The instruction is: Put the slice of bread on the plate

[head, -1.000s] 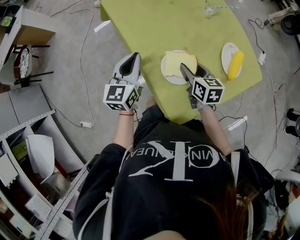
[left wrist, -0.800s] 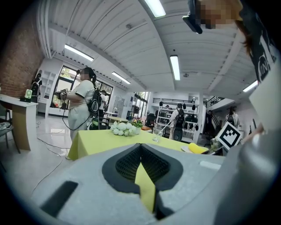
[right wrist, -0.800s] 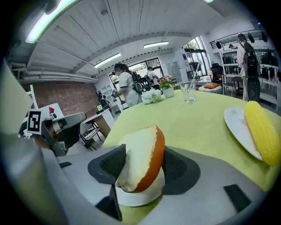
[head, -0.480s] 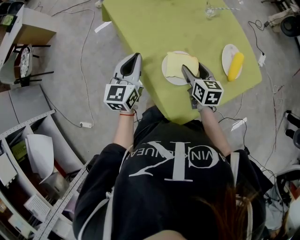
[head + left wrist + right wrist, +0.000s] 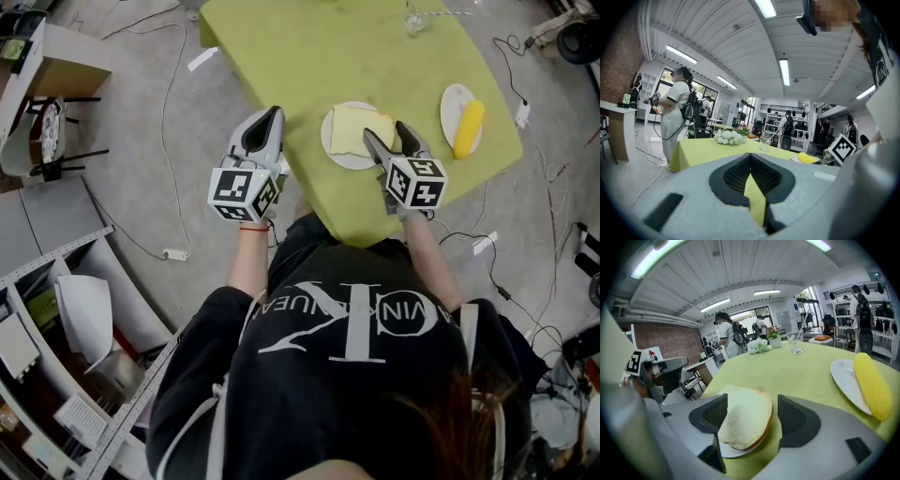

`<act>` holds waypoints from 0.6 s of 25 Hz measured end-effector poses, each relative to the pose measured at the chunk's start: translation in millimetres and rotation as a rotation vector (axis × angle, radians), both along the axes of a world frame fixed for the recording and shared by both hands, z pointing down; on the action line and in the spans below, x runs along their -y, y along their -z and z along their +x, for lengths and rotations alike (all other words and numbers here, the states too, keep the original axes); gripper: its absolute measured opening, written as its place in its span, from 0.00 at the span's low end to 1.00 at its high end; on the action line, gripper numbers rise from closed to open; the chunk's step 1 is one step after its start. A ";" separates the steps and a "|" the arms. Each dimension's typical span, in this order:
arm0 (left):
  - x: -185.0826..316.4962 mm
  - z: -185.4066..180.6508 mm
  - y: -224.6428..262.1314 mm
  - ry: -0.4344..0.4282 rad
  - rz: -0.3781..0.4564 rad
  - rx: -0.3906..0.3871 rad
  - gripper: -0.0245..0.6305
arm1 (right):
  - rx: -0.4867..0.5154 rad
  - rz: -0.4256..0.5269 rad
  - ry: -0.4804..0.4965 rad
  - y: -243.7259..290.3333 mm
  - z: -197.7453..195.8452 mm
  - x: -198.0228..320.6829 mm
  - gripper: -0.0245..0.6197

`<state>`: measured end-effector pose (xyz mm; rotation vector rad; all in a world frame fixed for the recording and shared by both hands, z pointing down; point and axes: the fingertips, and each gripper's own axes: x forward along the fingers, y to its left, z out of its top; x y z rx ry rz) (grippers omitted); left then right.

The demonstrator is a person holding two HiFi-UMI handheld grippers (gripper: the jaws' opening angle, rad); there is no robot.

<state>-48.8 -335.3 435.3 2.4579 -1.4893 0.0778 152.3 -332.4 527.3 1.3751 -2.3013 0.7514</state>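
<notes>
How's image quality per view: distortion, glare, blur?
Head view: sharp and evenly lit, with soft shadows only; the bread slice and plate are crisp. Left gripper view: heavy fisheye, black vignette around the edges, ceiling light blown out. Right gripper view: same fisheye bending, glare from the ceiling strip at top left, bread slice crisp, corn stretched near the right edge.

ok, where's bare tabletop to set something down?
Biggest free patch: the table between the bread plate, the glass and the left edge. Also a strip between glass and corn plate. Crowded: near edge, where the right gripper, jaws just opening with the slice of bread between them, fills the gap between both plates.
</notes>
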 end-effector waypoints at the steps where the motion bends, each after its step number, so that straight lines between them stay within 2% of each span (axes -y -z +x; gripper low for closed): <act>1: 0.2 1.2 1.1 -0.004 0.002 0.000 0.05 | 0.010 0.012 -0.001 4.0 0.9 0.4 0.54; 3: 0.8 4.4 3.4 -0.012 0.007 0.002 0.05 | 0.024 0.044 -0.002 13.3 3.3 1.3 0.53; 15: 9.4 16.5 18.6 -0.044 0.041 0.007 0.05 | 0.025 0.248 0.021 66.1 19.3 6.6 0.11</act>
